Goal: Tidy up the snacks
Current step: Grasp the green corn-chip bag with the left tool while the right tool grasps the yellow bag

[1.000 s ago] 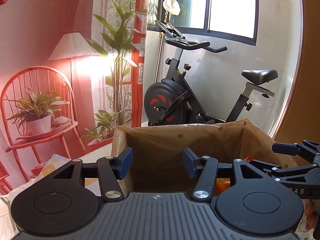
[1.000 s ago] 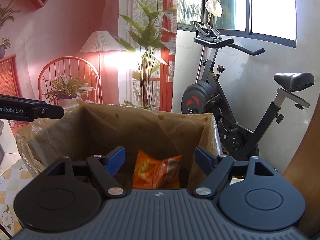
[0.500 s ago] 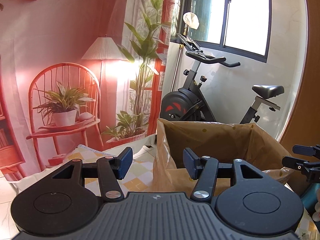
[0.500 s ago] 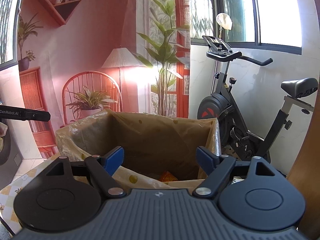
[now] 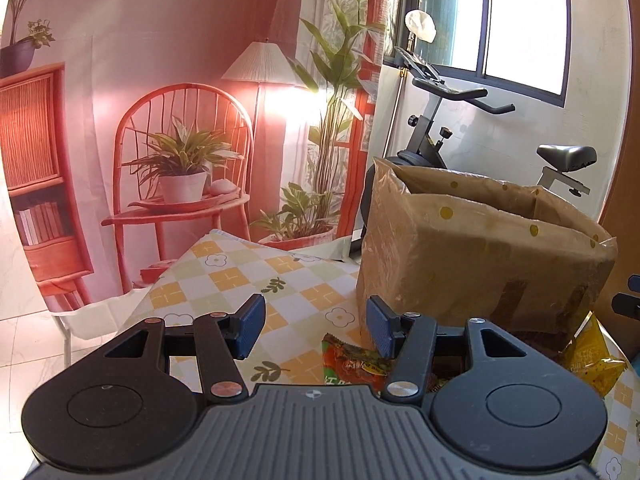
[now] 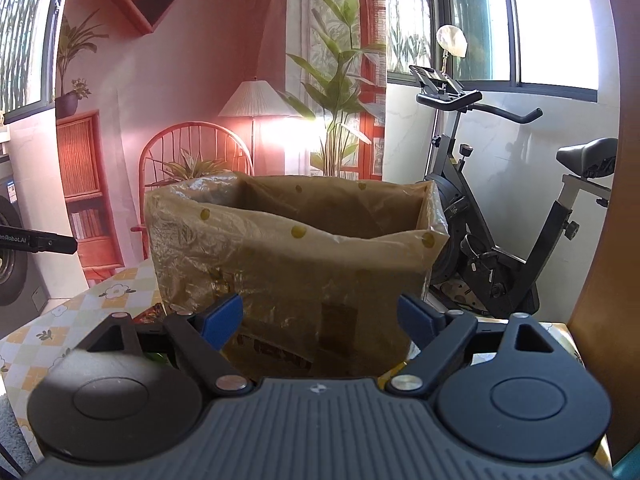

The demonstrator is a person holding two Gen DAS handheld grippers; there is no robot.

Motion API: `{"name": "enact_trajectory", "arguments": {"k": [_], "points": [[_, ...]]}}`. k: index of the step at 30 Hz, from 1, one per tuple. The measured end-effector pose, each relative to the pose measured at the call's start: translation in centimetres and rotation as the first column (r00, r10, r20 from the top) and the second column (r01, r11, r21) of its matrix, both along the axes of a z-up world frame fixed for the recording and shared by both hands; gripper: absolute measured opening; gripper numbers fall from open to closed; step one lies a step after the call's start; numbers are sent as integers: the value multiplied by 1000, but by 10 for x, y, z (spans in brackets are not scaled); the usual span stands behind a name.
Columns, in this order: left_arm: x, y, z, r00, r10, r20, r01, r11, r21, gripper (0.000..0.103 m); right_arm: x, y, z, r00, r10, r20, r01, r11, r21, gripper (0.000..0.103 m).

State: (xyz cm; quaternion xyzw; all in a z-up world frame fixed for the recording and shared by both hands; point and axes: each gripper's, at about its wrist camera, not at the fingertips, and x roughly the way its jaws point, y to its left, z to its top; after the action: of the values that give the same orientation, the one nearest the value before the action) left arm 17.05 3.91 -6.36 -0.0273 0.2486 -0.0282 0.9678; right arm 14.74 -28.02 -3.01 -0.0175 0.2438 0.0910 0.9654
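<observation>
A cardboard box lined with a brown dotted plastic bag (image 5: 480,256) (image 6: 300,260) stands on the checked tablecloth (image 5: 240,272). My left gripper (image 5: 316,328) hangs left of the box, open, with nothing between its blue pads. A red and green snack packet (image 5: 352,364) lies on the cloth just under them. A yellow snack packet (image 5: 592,360) lies against the box's near right corner. My right gripper (image 6: 320,320) faces the box's near wall from outside. Its jaws are opening and hold nothing. What is inside the box is hidden.
An exercise bike (image 6: 500,208) stands behind and right of the box. A wooden panel (image 6: 600,320) borders the right side. A backdrop showing a chair, a lamp and plants (image 5: 180,160) hangs behind the table. The cloth's far edge (image 5: 140,300) drops off at the left.
Both grippers have drawn back from over the box and sunk; the orange packet inside is now hidden. The left view has swung left. The right jaws stand wider.
</observation>
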Motion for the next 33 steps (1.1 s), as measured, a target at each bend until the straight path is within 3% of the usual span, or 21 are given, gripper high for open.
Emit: {"name": "enact_trajectory", "arguments": {"k": [8, 15, 17, 19, 22, 27, 33], "points": [[-12, -5, -49, 994, -16, -105, 10, 998, -59, 57, -26, -9, -38, 994, -60, -92, 57, 998, -34, 80], [-3, -4, -64, 987, -28, -156, 19, 998, -58, 58, -14, -7, -66, 975, -121, -184, 115, 992, -44, 80], [3, -3, -66, 986, -24, -163, 15, 998, -56, 66, -9, -5, -71, 970, -134, -201, 127, 991, -44, 80], [12, -1, -68, 986, -17, -166, 8, 998, -56, 73, -4, -3, -76, 965, -150, -216, 143, 989, -48, 71], [28, -3, -75, 981, -79, -177, 68, 995, -67, 74, -1, -3, -80, 959, -181, -217, 176, 983, -45, 69], [36, -17, -102, 946, -216, -241, 216, 976, -26, 80, 1, -4, -79, 953, -203, -226, 202, 979, -28, 68], [52, -23, -114, 952, -193, -236, 203, 979, 17, 83, 4, -2, -79, 948, -214, -237, 210, 977, -41, 69]]}}
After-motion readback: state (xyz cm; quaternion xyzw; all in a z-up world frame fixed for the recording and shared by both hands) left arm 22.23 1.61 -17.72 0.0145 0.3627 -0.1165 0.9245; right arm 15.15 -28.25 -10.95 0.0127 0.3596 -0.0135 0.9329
